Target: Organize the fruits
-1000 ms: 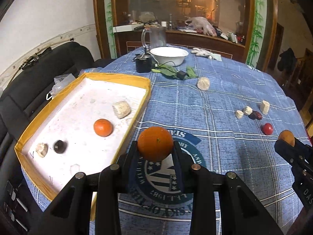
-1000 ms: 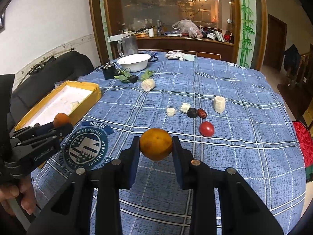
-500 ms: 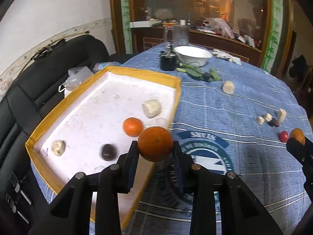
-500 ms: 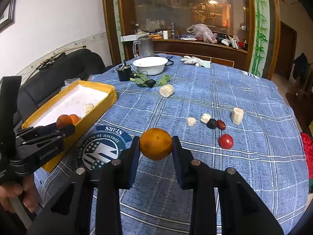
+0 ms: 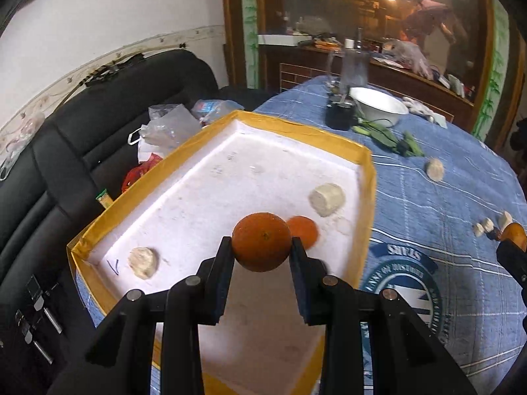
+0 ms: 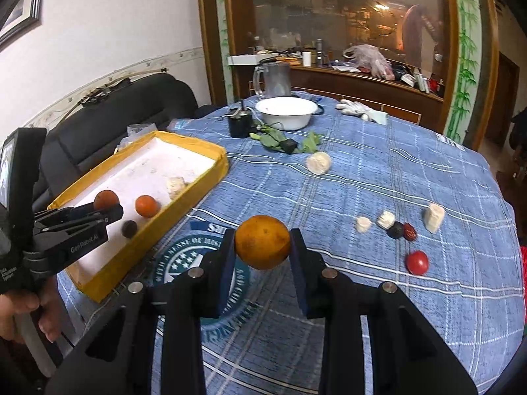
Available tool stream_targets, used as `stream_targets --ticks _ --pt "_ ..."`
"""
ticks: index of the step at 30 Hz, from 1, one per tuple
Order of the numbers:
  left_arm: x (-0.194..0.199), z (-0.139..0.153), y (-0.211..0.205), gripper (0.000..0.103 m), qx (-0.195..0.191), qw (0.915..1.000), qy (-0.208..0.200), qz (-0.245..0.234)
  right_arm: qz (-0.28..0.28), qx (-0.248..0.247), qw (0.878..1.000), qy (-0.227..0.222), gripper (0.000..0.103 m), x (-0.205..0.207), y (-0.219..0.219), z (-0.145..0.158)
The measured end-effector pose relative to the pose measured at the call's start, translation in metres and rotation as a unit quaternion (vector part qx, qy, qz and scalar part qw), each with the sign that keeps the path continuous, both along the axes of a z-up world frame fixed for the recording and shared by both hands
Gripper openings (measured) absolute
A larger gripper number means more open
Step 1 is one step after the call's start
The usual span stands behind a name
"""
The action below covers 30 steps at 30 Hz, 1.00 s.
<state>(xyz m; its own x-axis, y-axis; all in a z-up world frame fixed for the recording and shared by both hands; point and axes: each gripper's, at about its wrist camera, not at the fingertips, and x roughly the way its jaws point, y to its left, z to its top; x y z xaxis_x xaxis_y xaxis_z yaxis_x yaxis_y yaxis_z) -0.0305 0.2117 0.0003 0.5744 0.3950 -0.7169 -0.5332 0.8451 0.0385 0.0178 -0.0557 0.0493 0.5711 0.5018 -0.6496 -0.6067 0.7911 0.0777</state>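
Observation:
My left gripper [image 5: 262,251] is shut on an orange [image 5: 262,242] and holds it above the yellow-rimmed white tray [image 5: 364,177]; it also shows in the right wrist view [image 6: 107,205]. In the tray lie a smaller orange [image 5: 304,232], two pale fruit chunks [image 5: 326,199] [image 5: 143,261] and a dark fruit [image 6: 129,228]. My right gripper [image 6: 262,250] is shut on a second orange [image 6: 262,242] above the blue tablecloth, right of the tray. Loose on the cloth are a red tomato [image 6: 417,262], dark fruits [image 6: 395,230] and several pale chunks [image 6: 434,218].
A white bowl [image 6: 285,112], a glass mug [image 6: 273,80], a black device [image 6: 240,125], green leaves [image 6: 273,140] and white gloves [image 6: 357,108] stand at the table's far side. A black sofa [image 5: 82,131] with plastic bags lies left of the tray.
My left gripper has moved left with its orange, from over the cloth to over the tray. My right gripper has moved left toward the tray with its orange.

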Motion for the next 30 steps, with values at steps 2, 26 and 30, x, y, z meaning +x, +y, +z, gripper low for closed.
stream_targets --ticks 2,26,30 --pt "-0.001 -0.001 0.007 0.033 -0.002 1.0 0.001 0.006 0.007 0.001 1.0 -0.001 0.034 0.001 0.008 0.002" --pt "0.009 -0.022 0.064 0.033 -0.008 0.9978 0.038 0.054 0.088 -0.005 0.996 0.019 0.034 0.031 0.134 -0.011" --pt "0.011 -0.024 0.068 0.033 -0.01 0.9975 0.042 0.056 0.092 -0.008 0.995 0.031 0.034 0.051 0.159 -0.017"
